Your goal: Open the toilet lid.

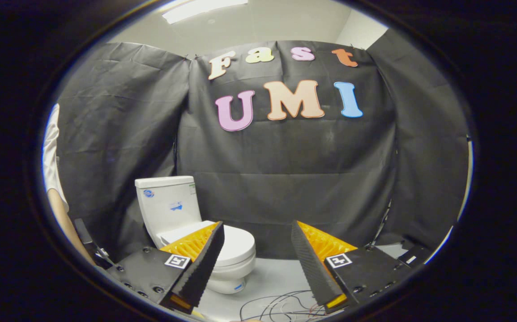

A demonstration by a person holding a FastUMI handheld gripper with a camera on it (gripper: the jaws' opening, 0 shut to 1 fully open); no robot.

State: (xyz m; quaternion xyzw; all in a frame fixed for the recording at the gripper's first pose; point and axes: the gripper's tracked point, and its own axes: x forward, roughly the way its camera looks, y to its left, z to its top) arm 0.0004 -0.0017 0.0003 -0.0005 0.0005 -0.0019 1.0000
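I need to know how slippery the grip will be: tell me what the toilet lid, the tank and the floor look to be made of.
Toilet lid: smooth white, probably plastic; even, slightly glossy.
Tank: glossy white, likely glazed ceramic, with stickers on it.
Floor: pale grey, matte, smooth; material unclear. Loose wires lie on it.
Gripper: open, short of the closed lid.

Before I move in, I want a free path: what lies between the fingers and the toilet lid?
Nothing; the gripper is open, and the shut toilet lid sits just beyond the fingers.
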